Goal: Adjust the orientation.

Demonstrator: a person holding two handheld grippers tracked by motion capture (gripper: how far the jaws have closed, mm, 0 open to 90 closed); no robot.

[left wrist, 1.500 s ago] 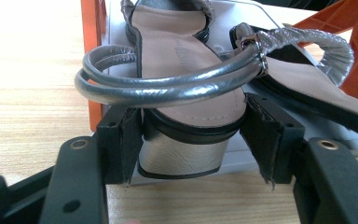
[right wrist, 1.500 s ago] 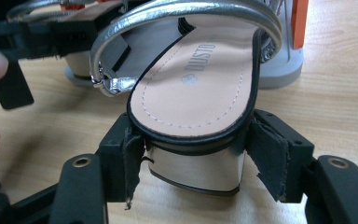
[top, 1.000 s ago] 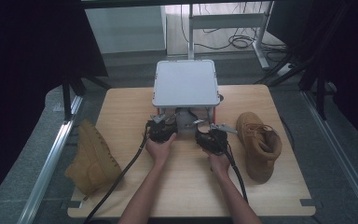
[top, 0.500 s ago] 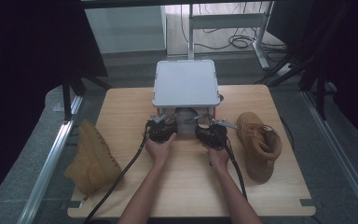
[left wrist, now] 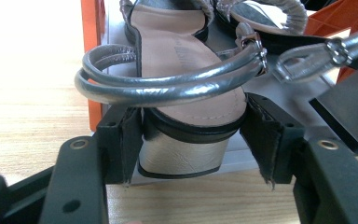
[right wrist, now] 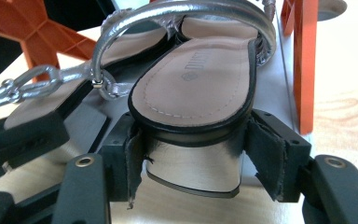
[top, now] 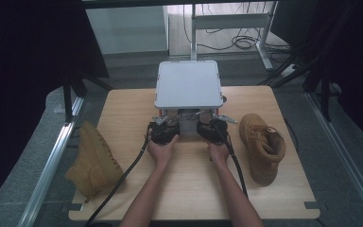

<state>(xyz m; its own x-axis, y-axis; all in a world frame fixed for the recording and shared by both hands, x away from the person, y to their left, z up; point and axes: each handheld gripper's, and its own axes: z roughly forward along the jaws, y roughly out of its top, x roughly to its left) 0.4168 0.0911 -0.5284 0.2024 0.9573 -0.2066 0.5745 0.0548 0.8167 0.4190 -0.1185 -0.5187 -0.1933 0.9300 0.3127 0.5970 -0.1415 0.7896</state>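
Nearest the person, both forearms are reaching forward over the pale wooden table (top: 189, 189), each hand holding a black two-jaw gripper side by side at the front edge of the rack.

The left gripper (left wrist: 191, 140) is gripping the silver block heel of a metallic silver strappy sandal (left wrist: 186, 84): in the left gripper view its pads are pressing on both flanks of the heel, with the ankle strap looping just above. The right gripper (right wrist: 193, 149) is clamping the heel of the second silver strappy sandal (right wrist: 196, 88) in the same way, its padded jaws lying against the mirrored sides of the block.

Each sandal is lying with its long axis running straight away from its gripper, heel toward the person and toe pointing back into the orange-framed rack (left wrist: 93, 56) under the flat grey square lid (top: 187, 84). I judge that the coming move turns on this line: the shoes should be travelling along their own length, heel first toward the person or toe first deeper in, each hand serving its own side.

Farther out, a tan suede lace-up boot (top: 263, 146) is standing to the right of the hands, and its mate, a second tan suede boot (top: 93, 161), is lying at the left table edge.
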